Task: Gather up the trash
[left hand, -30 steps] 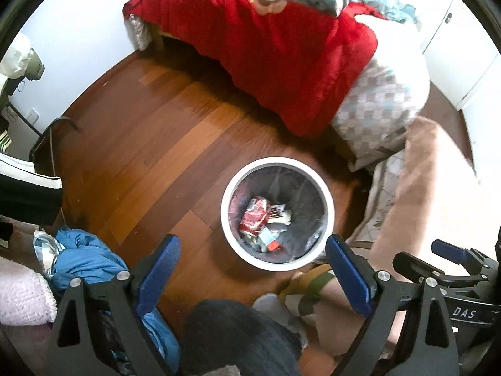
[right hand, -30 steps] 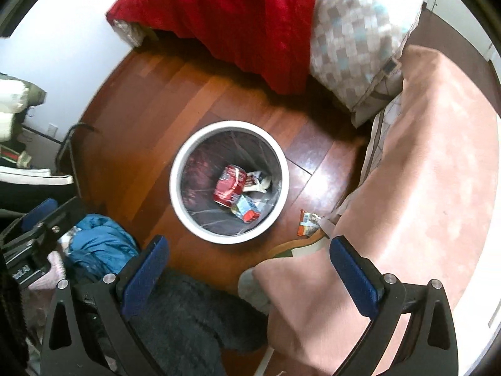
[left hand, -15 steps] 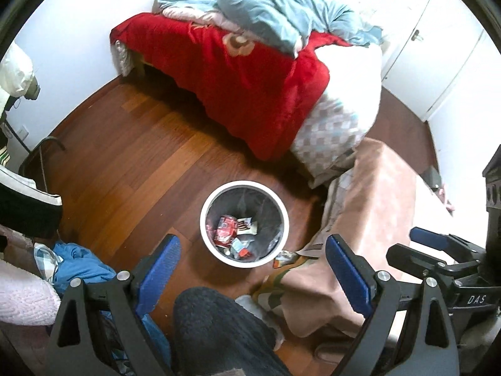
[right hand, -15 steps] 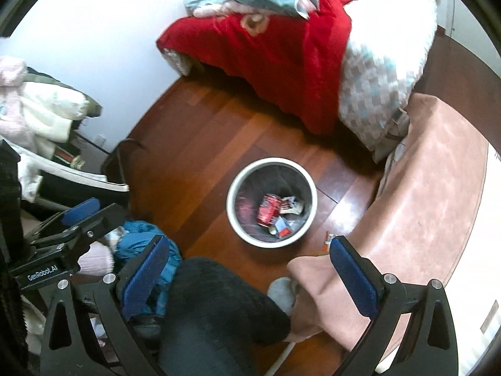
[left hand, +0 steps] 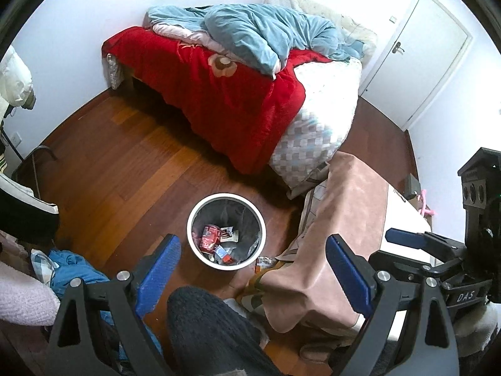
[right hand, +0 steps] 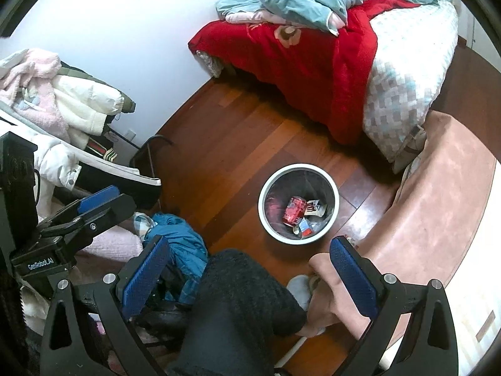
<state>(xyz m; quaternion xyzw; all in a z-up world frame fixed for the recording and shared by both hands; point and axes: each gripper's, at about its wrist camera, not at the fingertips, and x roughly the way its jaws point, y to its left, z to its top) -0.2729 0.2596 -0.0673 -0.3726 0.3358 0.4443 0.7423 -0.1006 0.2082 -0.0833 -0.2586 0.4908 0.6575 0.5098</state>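
Both my left tool (left hand: 252,274) and right tool (right hand: 249,274) hang spread and empty. One wrapper (left hand: 264,261) lies on the floor, touching the bin (left hand: 200,253), beside the draped table (left hand: 353,206). I should descend steeply, pinching it clear of the cloth.

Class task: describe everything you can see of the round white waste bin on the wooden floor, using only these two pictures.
The round white waste bin stands upright and open-topped on the reddish wooden floor, near the foot of the bed. Its rim looks like smooth white plastic; a dark liner covers the inside. At the bottom lie a crushed red can and a few small wrappers. A small wrapper lies on the floor just outside it, beside the pink cloth-covered table. Neither gripper touches it.
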